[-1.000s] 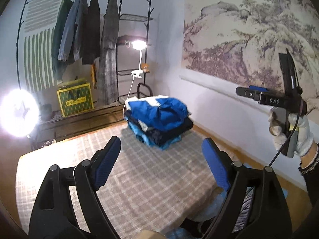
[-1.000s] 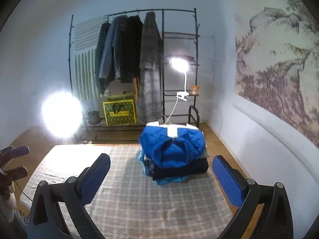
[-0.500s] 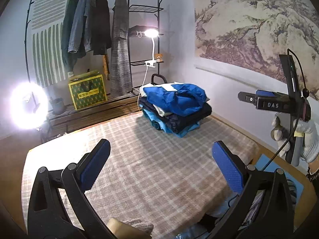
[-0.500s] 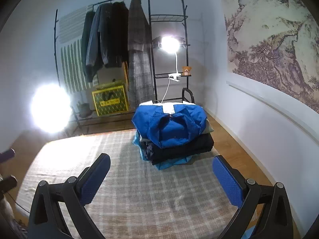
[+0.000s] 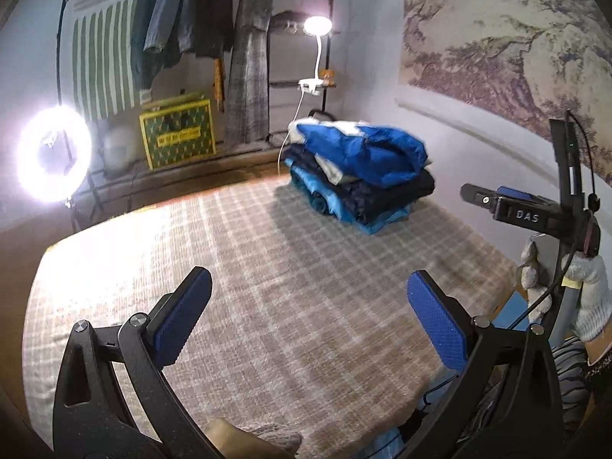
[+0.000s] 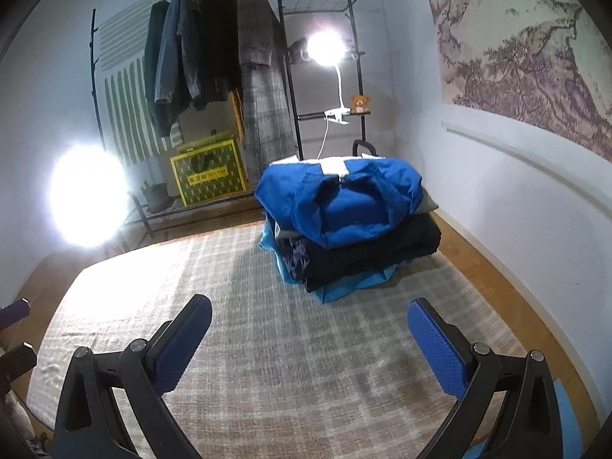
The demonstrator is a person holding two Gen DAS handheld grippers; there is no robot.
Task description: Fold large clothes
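A stack of folded clothes [image 6: 348, 225] lies at the far end of the checked bed [image 6: 267, 344], ahead and slightly right of both tongs. Left tongs [image 5: 310, 317] and right tongs [image 6: 310, 348] gape empty; the right looks nearer the stack.

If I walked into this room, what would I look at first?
Probably the pile of folded clothes at the far end of the checked blanket, with a bright blue jacket on top. Next, the glaring round light on the left, beside the rack of hanging coats. Both open grippers, left gripper and right gripper, hover empty over the blanket.
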